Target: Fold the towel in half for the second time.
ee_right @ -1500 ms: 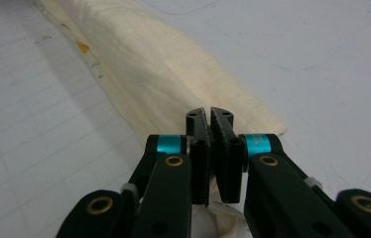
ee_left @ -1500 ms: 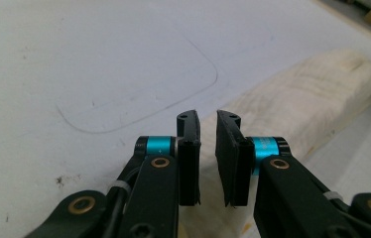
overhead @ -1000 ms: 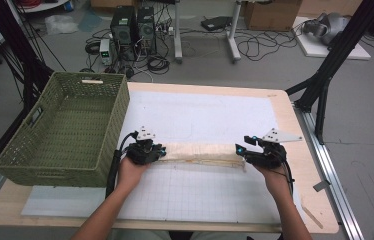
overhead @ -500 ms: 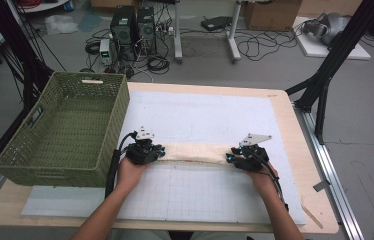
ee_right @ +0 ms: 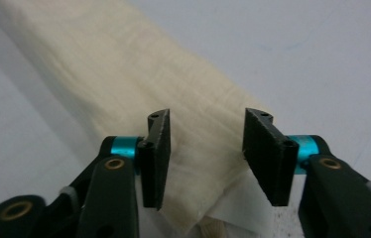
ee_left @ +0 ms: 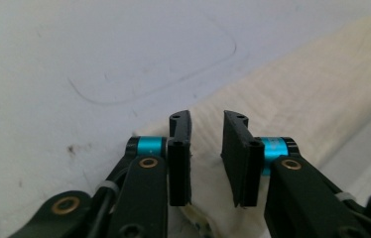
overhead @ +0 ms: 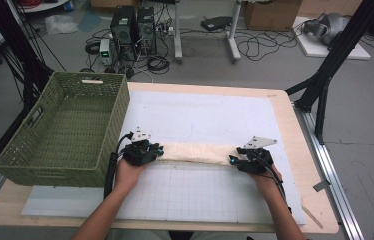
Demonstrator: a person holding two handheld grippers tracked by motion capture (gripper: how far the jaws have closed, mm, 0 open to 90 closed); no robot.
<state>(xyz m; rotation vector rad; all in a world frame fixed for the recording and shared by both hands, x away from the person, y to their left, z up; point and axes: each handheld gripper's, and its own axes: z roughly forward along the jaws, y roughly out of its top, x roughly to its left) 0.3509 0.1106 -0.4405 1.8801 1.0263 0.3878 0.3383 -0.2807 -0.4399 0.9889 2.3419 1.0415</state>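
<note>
High view: shows a long cream cloth (overhead: 195, 152), folded into a narrow strip, lying flat and crosswise on the white mat (overhead: 200, 112) covering the bench (overhead: 297, 150). Finds the left gripper (overhead: 157, 151) at the strip's left end and the right gripper (overhead: 232, 160) at its right end, each held in a hand reaching in from the near edge. Puts a green woven basket (overhead: 90, 76) on the bench's left side, just beside the left gripper and apart from the cloth.

Left gripper view: looks along the left gripper (ee_left: 206, 116), set low over the end of the cloth (ee_left: 297, 84). Shows the black fingers (ee_left: 180, 148) narrowly parted, having just been opening, with cloth lying between and beneath them but not pinched. Follows the strip away to the upper right across the mat (ee_left: 74, 49).

Right gripper view: looks along the right gripper (ee_right: 206, 114), low over the other end of the cloth (ee_right: 99, 64). Shows its fingers (ee_right: 265, 153) standing wider, likewise just been opening, with the folded end between them and no pad pressing on it. Follows the strip off to the upper left, with bare mat (ee_right: 297, 49) on the right.
</note>
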